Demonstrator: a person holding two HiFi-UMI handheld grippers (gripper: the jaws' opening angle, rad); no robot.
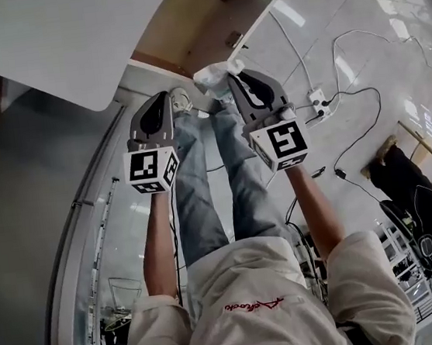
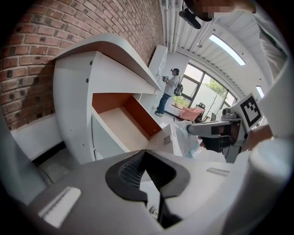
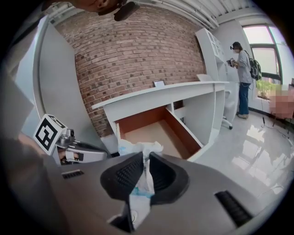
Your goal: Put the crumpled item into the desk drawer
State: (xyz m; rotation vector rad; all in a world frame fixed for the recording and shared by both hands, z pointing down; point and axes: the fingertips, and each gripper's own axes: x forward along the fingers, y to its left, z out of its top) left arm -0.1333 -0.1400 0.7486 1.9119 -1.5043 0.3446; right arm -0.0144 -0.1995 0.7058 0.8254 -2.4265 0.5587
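Note:
A crumpled white item with some blue on it (image 3: 138, 149) is pinched between the pads of my right gripper (image 3: 146, 158), and its top sticks out past the jaw tips. In the head view that gripper (image 1: 237, 78) holds the item (image 1: 212, 74) just in front of the open desk drawer (image 1: 197, 22). The drawer (image 3: 156, 133) has a bare brown inside and nothing in it that I can see. My left gripper (image 1: 168, 102) hangs beside the right one, to its left. Its jaws (image 2: 144, 153) are shut with nothing between them.
The white desk top (image 1: 67, 38) juts out above the drawer, against a brick wall (image 3: 138, 59). Cables and a power strip (image 1: 318, 100) lie on the glossy floor to the right. A person (image 3: 243, 78) stands far off by the window, and another person (image 1: 413, 190) is at the lower right.

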